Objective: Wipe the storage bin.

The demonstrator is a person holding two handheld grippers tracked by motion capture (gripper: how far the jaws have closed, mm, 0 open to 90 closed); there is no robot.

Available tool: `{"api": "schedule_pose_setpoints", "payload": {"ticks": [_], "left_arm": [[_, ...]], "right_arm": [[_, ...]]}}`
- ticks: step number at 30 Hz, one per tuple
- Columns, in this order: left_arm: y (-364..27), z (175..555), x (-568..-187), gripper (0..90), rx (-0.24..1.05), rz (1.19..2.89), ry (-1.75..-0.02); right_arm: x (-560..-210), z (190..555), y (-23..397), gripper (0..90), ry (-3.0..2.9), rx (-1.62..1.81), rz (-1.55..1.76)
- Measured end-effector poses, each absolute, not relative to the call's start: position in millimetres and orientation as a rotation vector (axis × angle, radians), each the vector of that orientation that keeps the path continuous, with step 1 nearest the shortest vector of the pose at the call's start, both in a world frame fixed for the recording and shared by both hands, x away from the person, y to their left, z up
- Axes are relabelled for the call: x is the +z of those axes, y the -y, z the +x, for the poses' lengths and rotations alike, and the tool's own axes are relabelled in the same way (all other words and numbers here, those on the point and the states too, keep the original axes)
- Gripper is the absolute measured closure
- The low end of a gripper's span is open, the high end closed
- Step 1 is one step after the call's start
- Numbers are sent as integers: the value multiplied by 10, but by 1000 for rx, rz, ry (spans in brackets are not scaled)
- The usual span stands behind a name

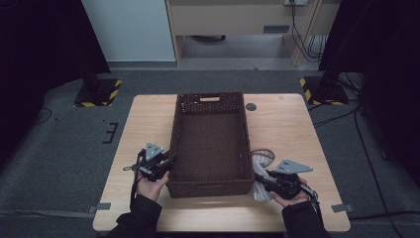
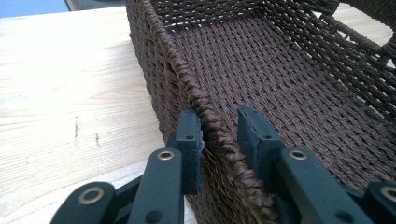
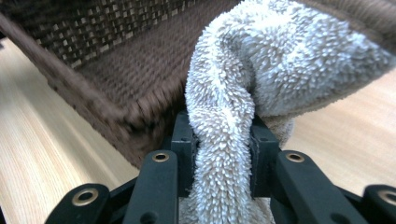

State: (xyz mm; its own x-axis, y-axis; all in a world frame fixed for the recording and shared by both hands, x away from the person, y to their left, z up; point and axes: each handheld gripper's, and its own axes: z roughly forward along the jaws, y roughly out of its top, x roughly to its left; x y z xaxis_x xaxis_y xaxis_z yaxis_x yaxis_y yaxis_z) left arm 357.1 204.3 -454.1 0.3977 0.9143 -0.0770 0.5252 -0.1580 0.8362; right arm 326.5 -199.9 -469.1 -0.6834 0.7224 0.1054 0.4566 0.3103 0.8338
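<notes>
The brown woven basket (image 1: 210, 144) sits on the middle of the wooden table (image 1: 148, 119), empty inside. The left gripper (image 1: 166, 162) is at the basket's left wall near its front corner; in the left gripper view its jaws straddle the rim, one pad outside against the weave, the other inside with a slight gap, so they are closed about the wall. The right gripper (image 1: 262, 179) is just beside the basket's front right corner, its jaws clamped on a fold of a grey fluffy towel (image 3: 243, 88). The towel (image 1: 261, 166) lies against the basket's right wall, outside it, on the table.
</notes>
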Motion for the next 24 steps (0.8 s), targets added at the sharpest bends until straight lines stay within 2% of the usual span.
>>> {"api": "schedule_pose_setpoints", "payload": {"ticks": [9, 16, 24], "left_arm": [[-2052, 3572, -4544, 670, 597, 1807, -1227], [-2140, 3509, -4493, 528, 547, 1753, -1191], [-2157, 3324, -4457, 583, 565, 1801, -1169]], "right_arm": [[-4938, 3378, 1924, 704, -2388, 1216, 1120], [-4841, 3365, 2008, 703, -2339, 1233, 1144], [-4537, 3163, 2160, 703, -2221, 1397, 1054]]}}
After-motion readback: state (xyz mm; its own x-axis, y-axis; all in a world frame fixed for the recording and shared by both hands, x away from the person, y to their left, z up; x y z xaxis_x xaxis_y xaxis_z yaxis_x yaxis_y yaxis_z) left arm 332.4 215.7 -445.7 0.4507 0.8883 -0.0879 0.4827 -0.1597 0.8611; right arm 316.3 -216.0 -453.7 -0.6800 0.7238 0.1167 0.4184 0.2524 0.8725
